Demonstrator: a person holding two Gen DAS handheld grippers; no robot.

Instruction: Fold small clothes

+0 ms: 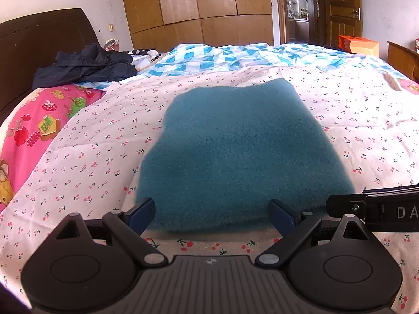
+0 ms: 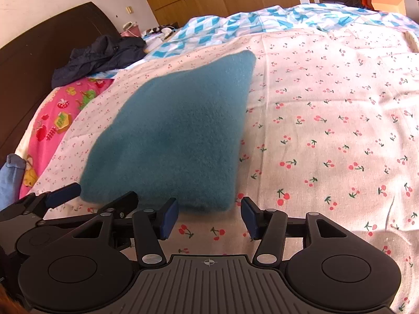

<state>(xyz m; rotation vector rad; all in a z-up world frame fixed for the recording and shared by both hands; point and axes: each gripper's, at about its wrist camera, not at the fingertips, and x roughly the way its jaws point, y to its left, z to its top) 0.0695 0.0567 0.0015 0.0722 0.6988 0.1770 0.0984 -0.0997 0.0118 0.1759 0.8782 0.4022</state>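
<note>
So the teal fleece (image 1: 235, 151) is lying flat on the cherry-print sheet (image 1: 91, 157) on the bed, already looking like a tidy folded rectangle, with its near edge right in front of both claws. The left claw (image 1: 213, 216) is spread wide with nothing pinched; its blue pads sit at either side of the near edge, not squeezing it. The right claw (image 2: 209, 216) is released too, sitting just off the fleece's near right corner, over bare sheet.

If another fold is the plan, I'd say grab the near edge at both corners, pinch all the layers together so the bottom one doesn't slide out, then lift low and carry it evenly over to the far edge. Fluffy stuff like this probably bunches, so keep both sides level. If it's done, just a light press to flatten. The dark jacket (image 1: 86, 65) near the headboard is well clear.
</note>
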